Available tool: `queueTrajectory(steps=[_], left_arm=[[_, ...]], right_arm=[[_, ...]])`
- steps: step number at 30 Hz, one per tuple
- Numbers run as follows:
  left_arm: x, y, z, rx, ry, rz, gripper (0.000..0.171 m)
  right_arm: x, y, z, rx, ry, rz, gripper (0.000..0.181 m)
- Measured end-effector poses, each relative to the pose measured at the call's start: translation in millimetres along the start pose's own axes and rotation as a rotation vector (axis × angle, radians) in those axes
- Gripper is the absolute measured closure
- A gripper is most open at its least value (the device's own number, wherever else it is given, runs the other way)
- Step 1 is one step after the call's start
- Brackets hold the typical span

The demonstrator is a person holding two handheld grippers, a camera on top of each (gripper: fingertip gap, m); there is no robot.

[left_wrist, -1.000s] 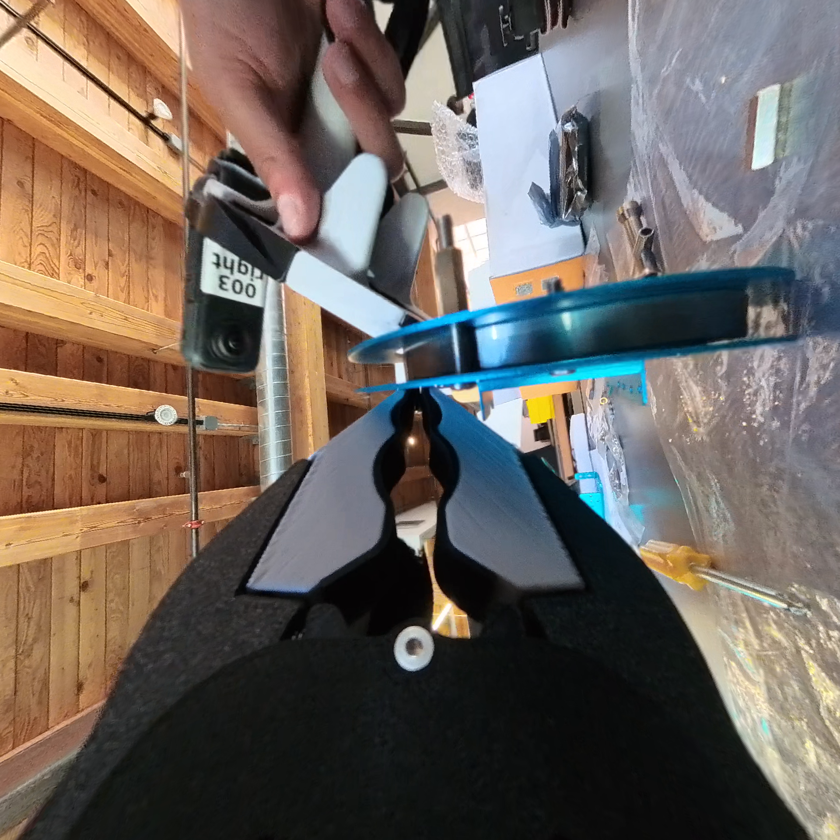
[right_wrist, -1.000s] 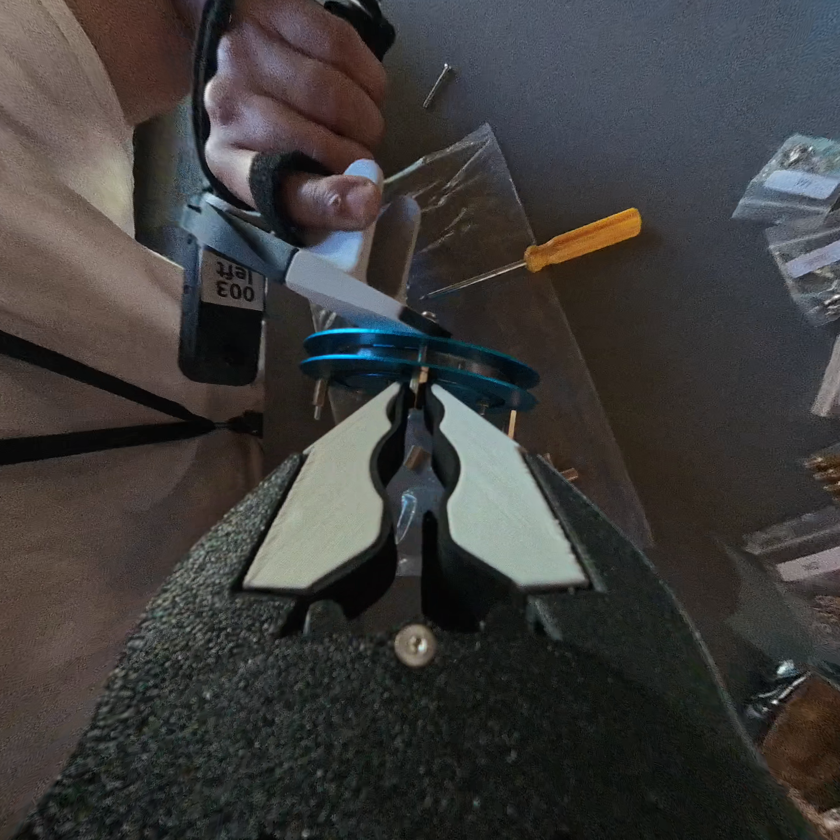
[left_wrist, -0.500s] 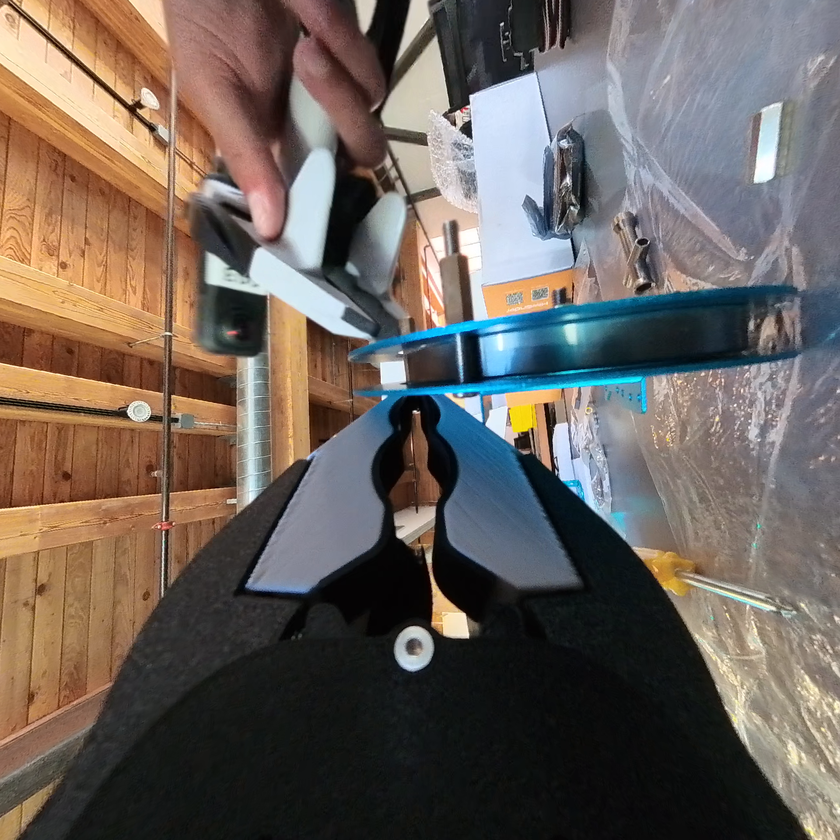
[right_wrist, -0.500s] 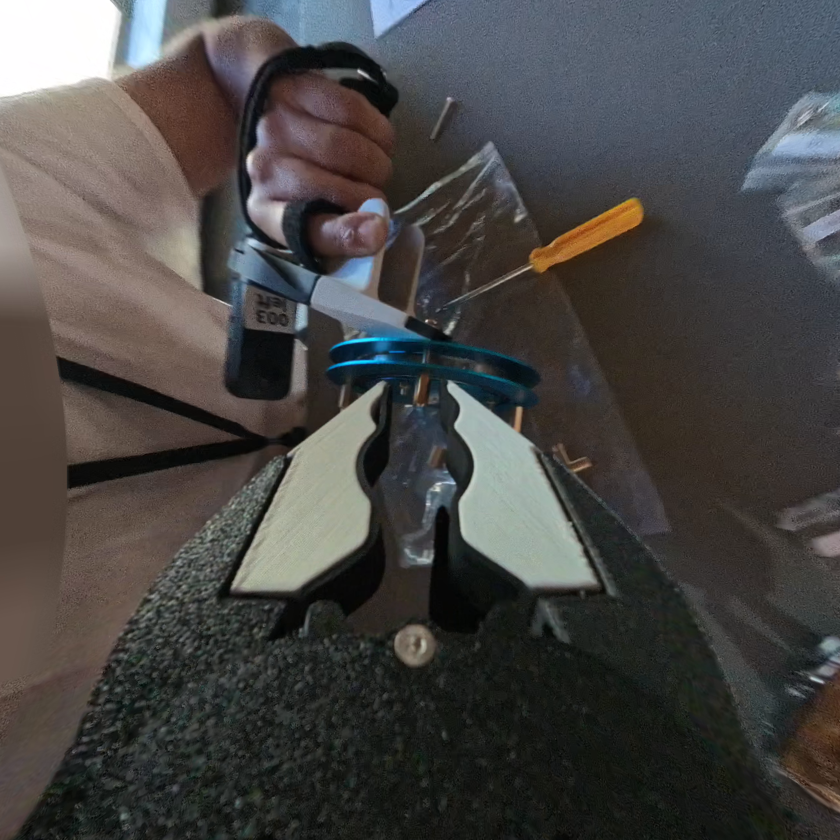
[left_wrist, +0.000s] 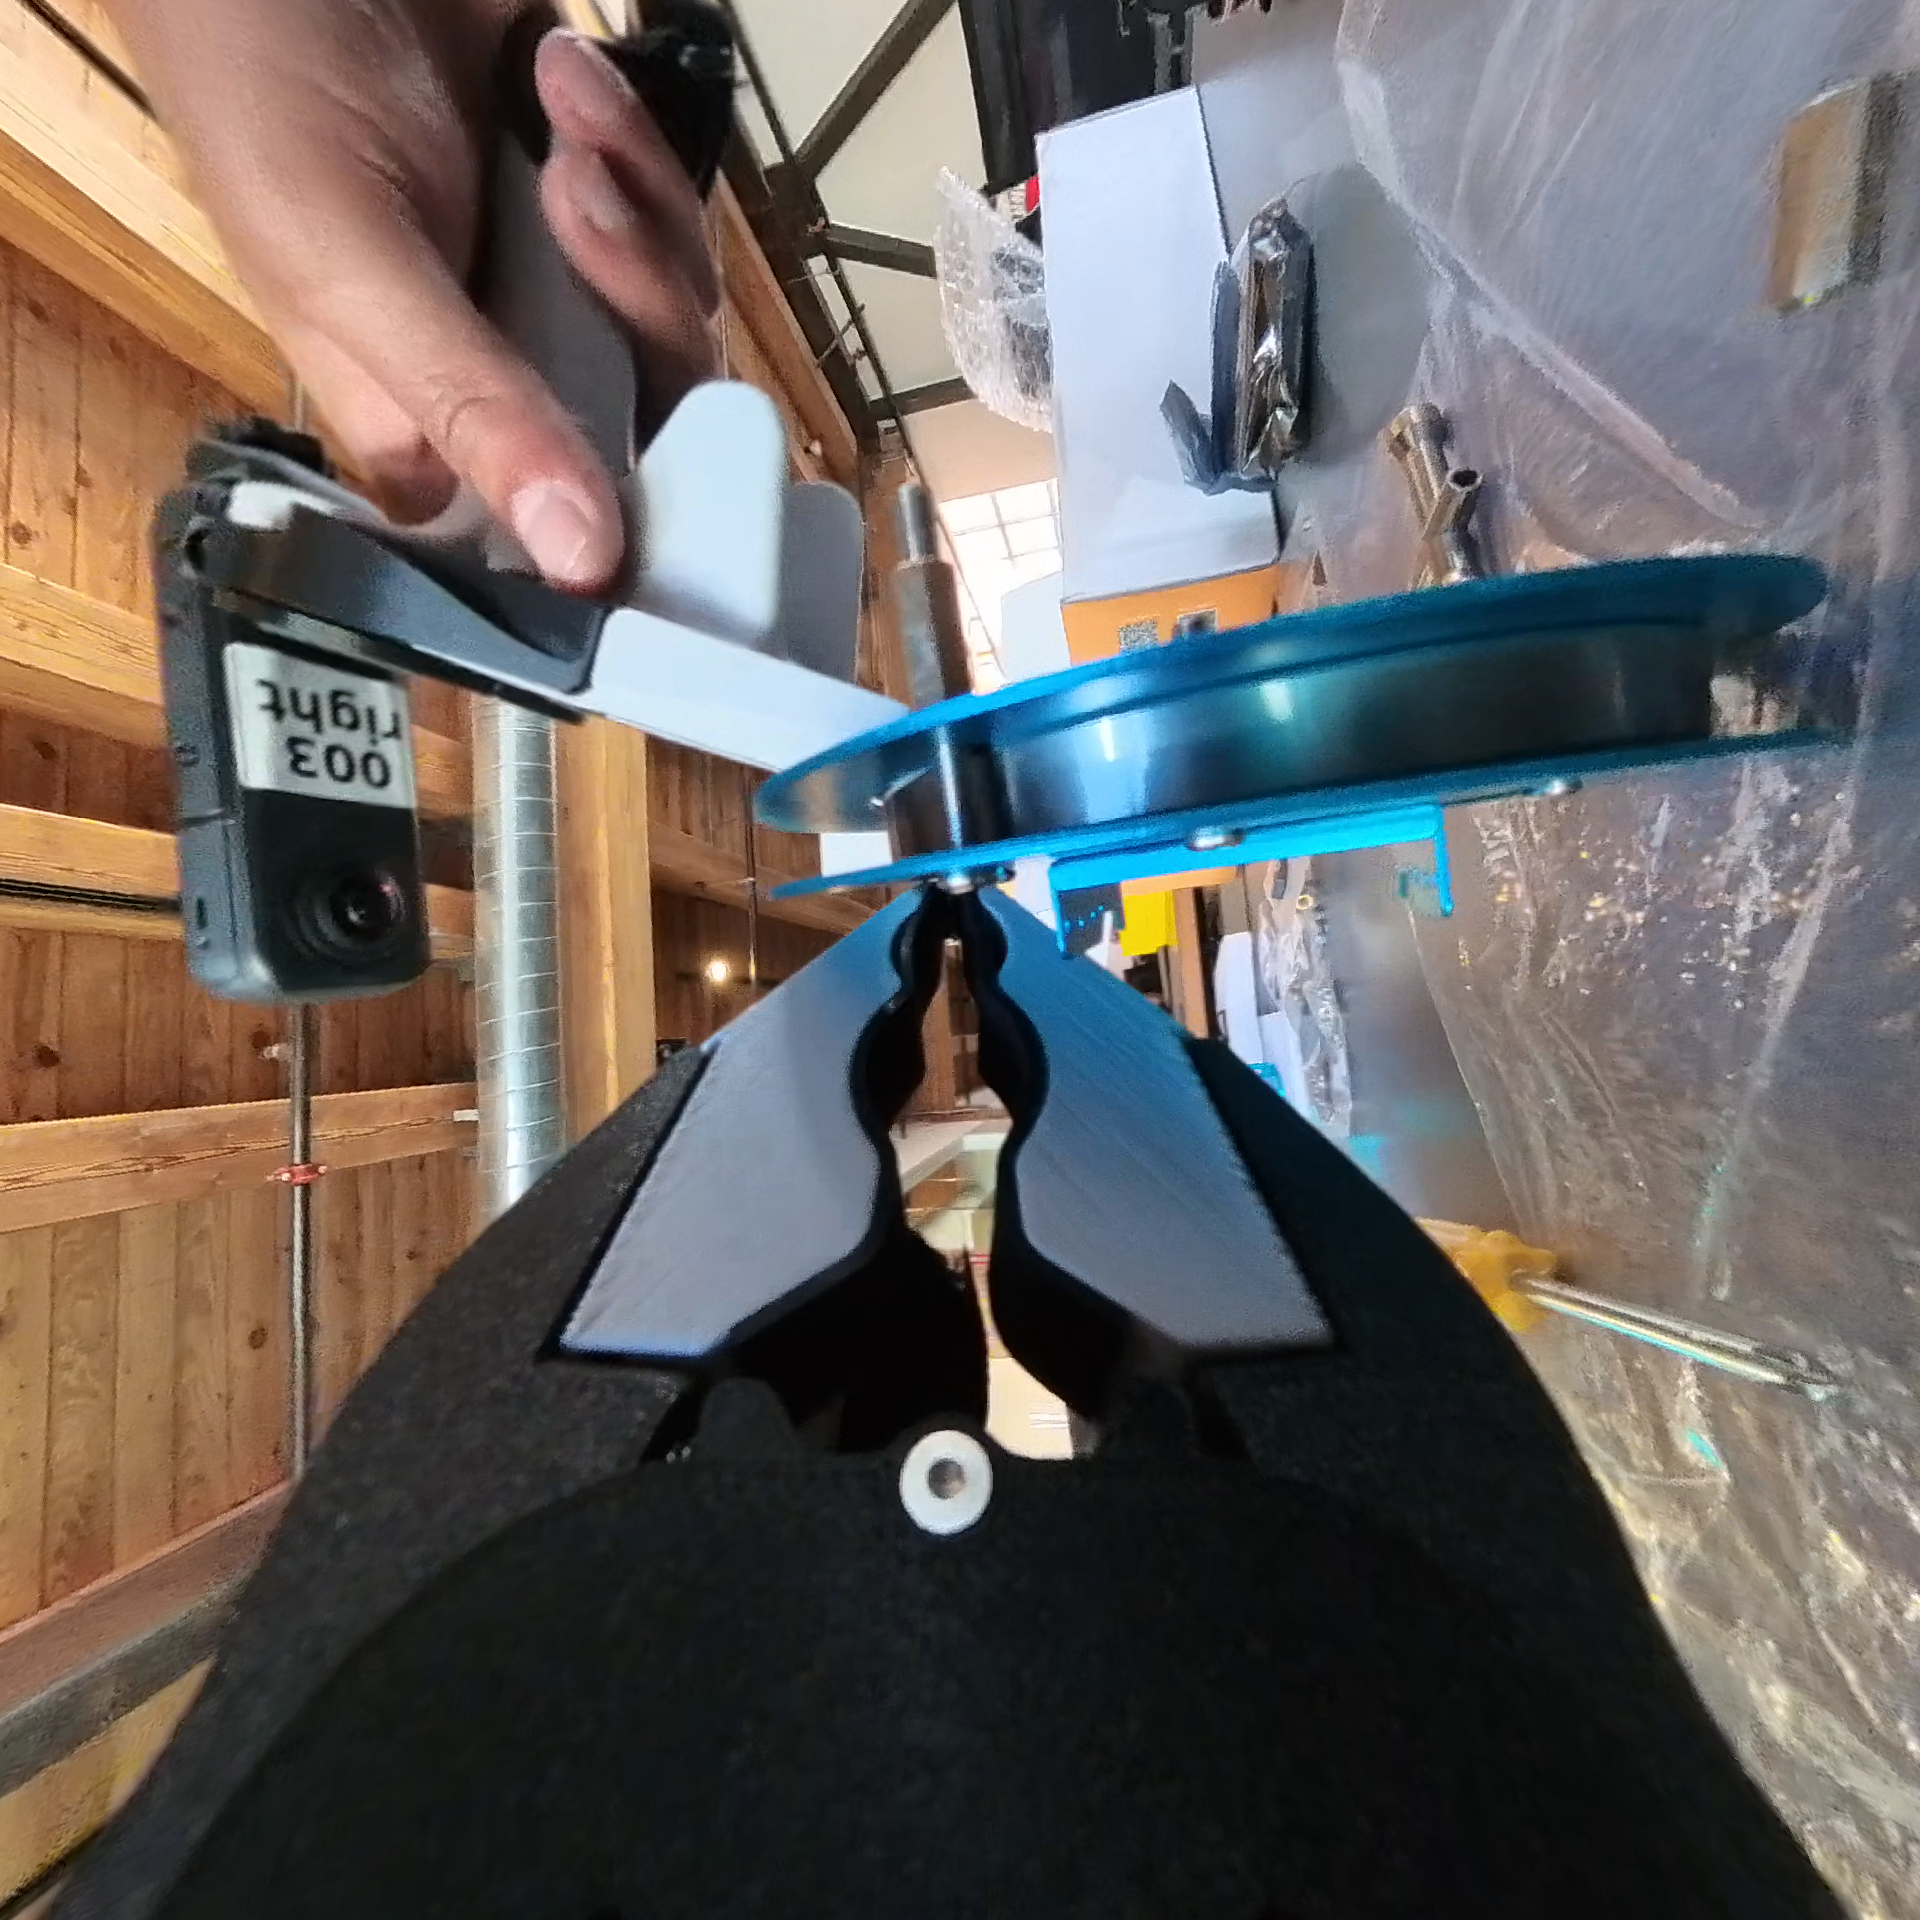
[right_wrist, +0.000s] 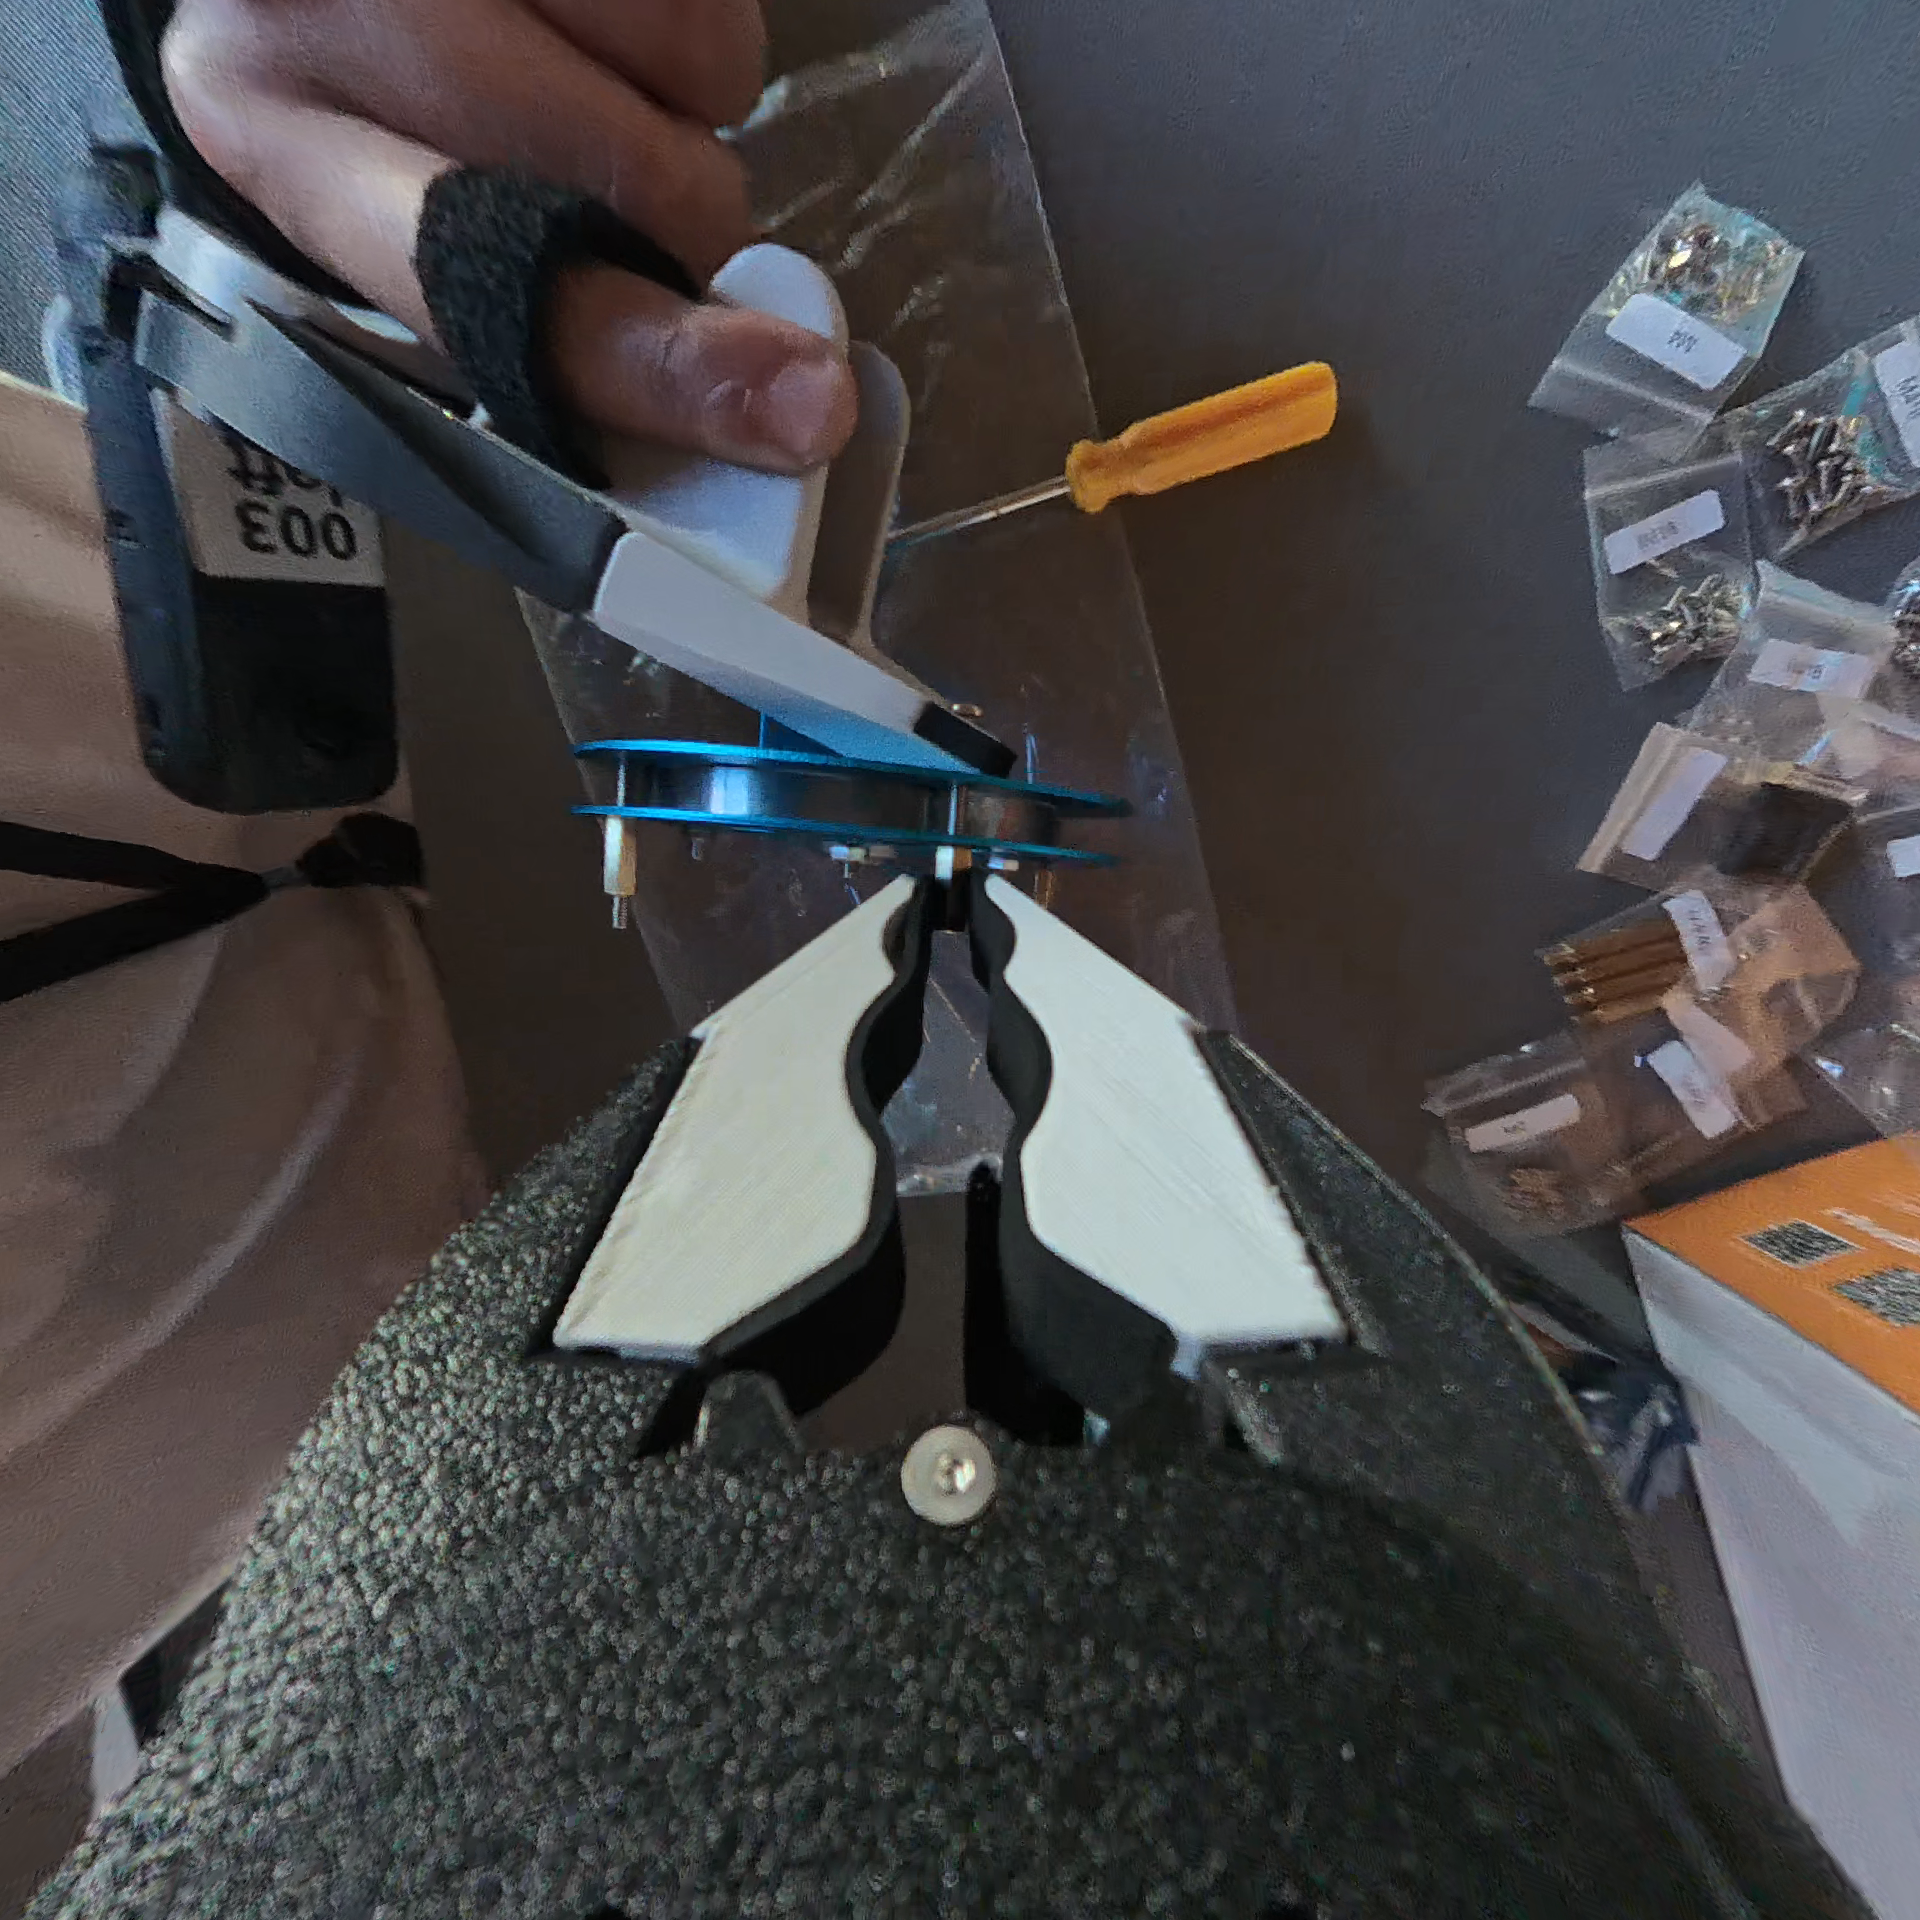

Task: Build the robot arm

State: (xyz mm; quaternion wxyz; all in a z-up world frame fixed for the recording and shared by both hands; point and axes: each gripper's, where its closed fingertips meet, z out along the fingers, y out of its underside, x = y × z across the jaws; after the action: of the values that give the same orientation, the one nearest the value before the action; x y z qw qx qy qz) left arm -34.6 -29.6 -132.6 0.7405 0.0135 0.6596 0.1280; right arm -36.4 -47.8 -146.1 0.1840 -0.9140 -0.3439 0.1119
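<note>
A blue disc assembly (left_wrist: 1351, 717), two round blue plates with a black ring between them and small posts, is held on edge over a clear plastic sheet (left_wrist: 1662, 1039). My left gripper (left_wrist: 956, 904) is shut on a small post at one plate's face. In the right wrist view the assembly (right_wrist: 831, 805) lies flat. My right gripper (right_wrist: 945, 899) is shut on a short post under the lower plate. The left gripper (right_wrist: 961, 740) reaches the upper plate from the upper left. The right gripper (left_wrist: 873, 717) shows in the left wrist view, held by a hand.
An orange-handled screwdriver (right_wrist: 1205, 436) lies on the dark table beyond the assembly. Several small bags of screws (right_wrist: 1683, 312) and brass standoffs (right_wrist: 1610, 966) lie at the right. An orange and white box (right_wrist: 1818, 1351) stands at the lower right. The person's beige clothing (right_wrist: 156, 1143) fills the left.
My right gripper opened and drew back half a second ago, then came in again and shut on the post under the lower plate. My left gripper kept its hold.
</note>
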Motion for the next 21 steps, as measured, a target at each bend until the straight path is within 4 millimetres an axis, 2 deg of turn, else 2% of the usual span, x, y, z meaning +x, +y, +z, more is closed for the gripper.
queueTrajectory(steps=[4, 6, 9, 11, 14, 15, 16, 17, 18, 21], left_arm=[[0, 0, -1, 0.002, 0.009, -0.024, 0.171], [0, -1, -2, -0.001, 0.004, -0.021, 0.171], [-3, -5, -5, 0.011, -0.023, 0.004, 0.171], [-3, -5, -7, 0.014, -0.044, 0.027, 0.171], [-2, -1, -7, 0.001, -0.054, 0.058, 0.171], [-1, 0, -7, 0.007, -0.050, 0.054, 0.171], [-1, -1, -6, 0.008, -0.046, 0.048, 0.171], [-1, 0, -6, 0.007, -0.042, 0.041, 0.171], [-1, 0, -5, 0.008, -0.040, 0.032, 0.171], [-2, -1, -5, 0.011, -0.038, 0.023, 0.171]], right_arm=[[6, 7, 6, -0.160, 0.022, 0.013, 0.162], [0, 6, 7, -0.192, 0.015, -0.014, 0.177], [-7, 7, 5, -0.224, -0.058, 0.053, 0.177], [-18, 4, 4, -0.161, -0.316, 0.256, 0.179], [-28, -9, -2, 0.014, -0.911, 0.683, 0.175], [-29, -11, -5, 0.058, -1.054, 0.756, 0.173], [-29, -12, -6, 0.092, -1.115, 0.772, 0.171], [-27, -12, -5, 0.123, -1.081, 0.735, 0.168], [-25, -11, -4, 0.147, -0.973, 0.655, 0.166], [-19, -11, -6, 0.114, -0.545, 0.351, 0.159]])
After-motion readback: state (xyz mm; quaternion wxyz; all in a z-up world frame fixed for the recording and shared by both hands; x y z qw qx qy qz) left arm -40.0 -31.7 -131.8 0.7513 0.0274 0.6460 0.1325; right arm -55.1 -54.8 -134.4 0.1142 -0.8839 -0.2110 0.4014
